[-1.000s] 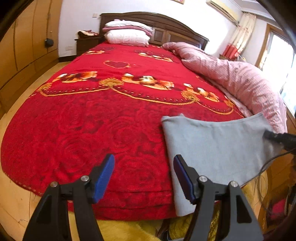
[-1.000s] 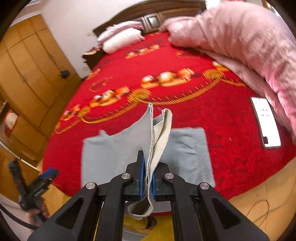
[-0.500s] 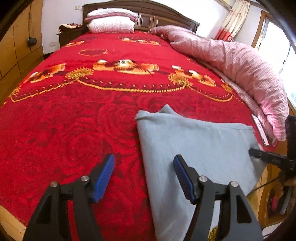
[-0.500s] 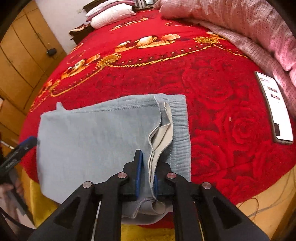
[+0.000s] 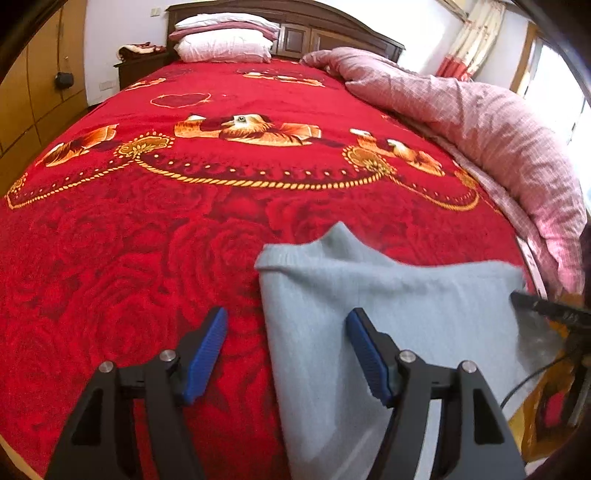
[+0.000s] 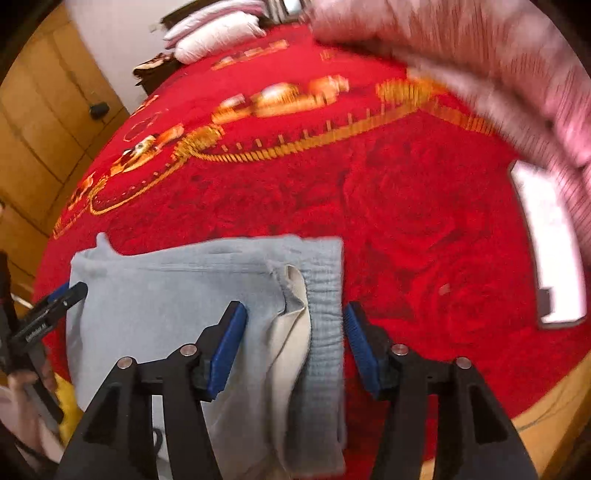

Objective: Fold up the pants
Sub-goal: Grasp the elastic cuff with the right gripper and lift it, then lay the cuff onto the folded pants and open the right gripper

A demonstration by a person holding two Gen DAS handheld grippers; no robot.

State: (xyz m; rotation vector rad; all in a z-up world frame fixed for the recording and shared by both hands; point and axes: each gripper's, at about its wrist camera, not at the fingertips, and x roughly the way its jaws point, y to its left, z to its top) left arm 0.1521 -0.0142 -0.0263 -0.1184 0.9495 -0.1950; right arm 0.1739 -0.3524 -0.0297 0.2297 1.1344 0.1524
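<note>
Now both grippers' jaws gape over pants [image 6: 177,306], apparently untouched.

Two fisheye wrist views look low across a bed from its foot edge.

The left wrist camera sits close above the red floral blanket [image 5: 155,229], facing the dark wooden headboard [image 5: 295,22], with the left gripper [image 5: 286,354] in its lower foreground. The right wrist camera faces the same way from farther right, tilted and blurred. Both views share the folded light grey-blue pants [image 5: 388,314] [image 6: 177,295], the white pillows [image 5: 221,48] [image 6: 218,33] and the pink checked quilt [image 5: 480,122] [image 6: 480,55]; each also catches the other gripper at its edge.
</note>
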